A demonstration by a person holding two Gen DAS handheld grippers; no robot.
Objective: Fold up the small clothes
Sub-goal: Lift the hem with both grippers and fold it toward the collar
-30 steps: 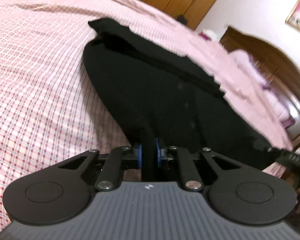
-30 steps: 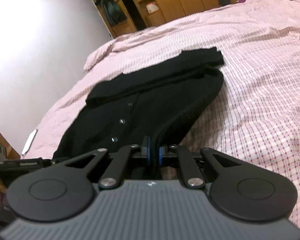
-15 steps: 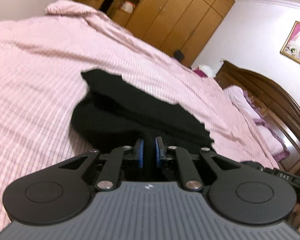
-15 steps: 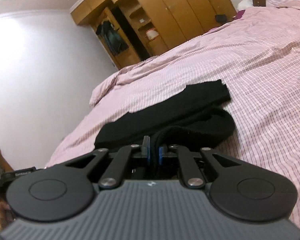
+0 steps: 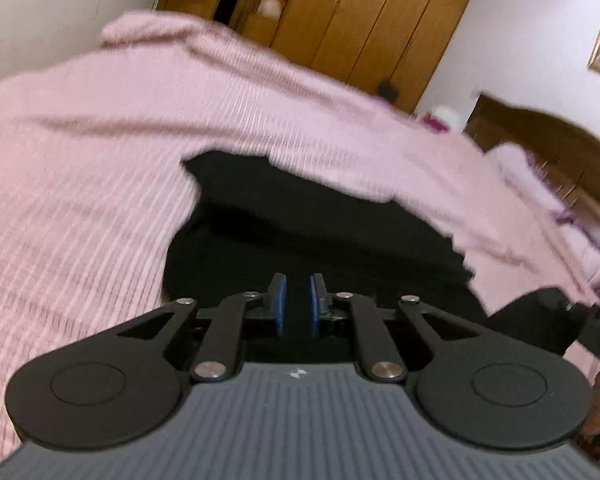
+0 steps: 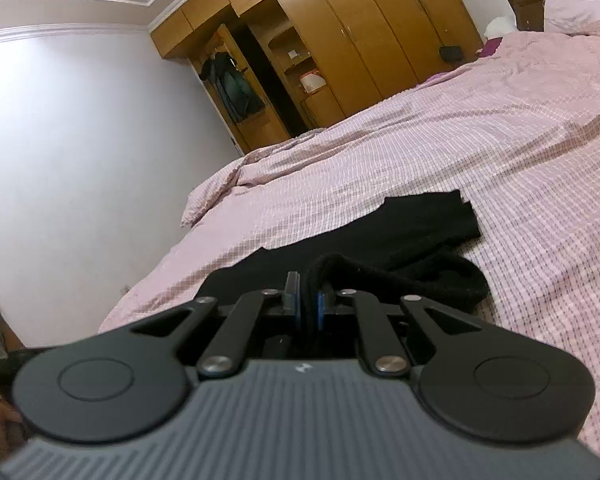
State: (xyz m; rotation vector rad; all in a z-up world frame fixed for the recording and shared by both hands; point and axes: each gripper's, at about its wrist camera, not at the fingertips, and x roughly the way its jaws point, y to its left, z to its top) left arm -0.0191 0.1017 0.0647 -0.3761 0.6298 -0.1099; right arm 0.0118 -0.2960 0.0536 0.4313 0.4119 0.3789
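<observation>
A black buttoned garment (image 5: 300,216) lies on the pink checked bedspread (image 5: 80,160), its near part doubled toward the far part. My left gripper (image 5: 296,288) holds the near edge; its jaws are opening slightly, and black cloth still fills the narrow gap between the blue pads. In the right wrist view the same garment (image 6: 420,220) stretches away to the right across the bedspread (image 6: 500,120). My right gripper (image 6: 309,284) is shut on a raised fold of it, with a band of cloth running up between the pads. The cloth under both grippers is hidden.
A wooden wardrobe (image 6: 360,40) stands behind the bed, also seen from the left wrist as the wardrobe (image 5: 360,20). A dark wooden headboard (image 5: 560,152) and pillows (image 6: 576,8) are at the bed's head. The right-hand gripper's body (image 5: 580,320) shows at the right edge.
Both grippers have risen and tipped up, carrying the garment's near edge toward its far edge. The buttons are no longer visible, and more wall and wardrobe show.
</observation>
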